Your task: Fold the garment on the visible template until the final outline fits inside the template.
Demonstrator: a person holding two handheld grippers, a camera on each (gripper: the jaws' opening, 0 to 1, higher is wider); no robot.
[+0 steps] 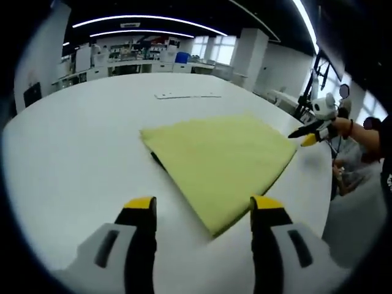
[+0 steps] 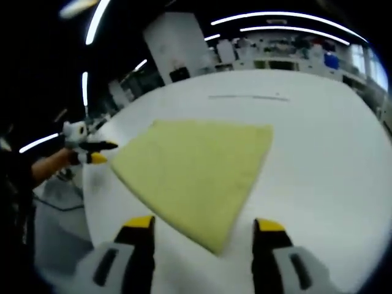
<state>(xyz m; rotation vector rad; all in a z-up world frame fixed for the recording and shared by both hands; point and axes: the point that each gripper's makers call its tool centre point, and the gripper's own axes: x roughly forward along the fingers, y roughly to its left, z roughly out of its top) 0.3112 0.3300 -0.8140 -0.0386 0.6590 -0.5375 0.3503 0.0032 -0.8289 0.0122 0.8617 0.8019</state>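
Note:
A yellow-green garment (image 1: 220, 156) lies folded flat into a roughly four-sided shape on the white table (image 1: 73, 153). A dark sliver, perhaps the template (image 1: 158, 161), peeks out under its left edge. My left gripper (image 1: 203, 207) hovers open just short of the garment's near corner, holding nothing. The right gripper (image 1: 308, 133), held by a hand, hangs at the garment's far right corner. In the right gripper view the garment (image 2: 196, 162) spreads ahead of my open right gripper (image 2: 203, 225), and the left gripper (image 2: 92, 152) sits at the garment's left corner.
A thin pale flat strip (image 1: 187, 95) lies on the table beyond the garment. The table's rounded edge (image 1: 318, 202) runs close by on the right, with a person (image 1: 367, 138) and a stand beyond it. Benches and shelves line the far wall.

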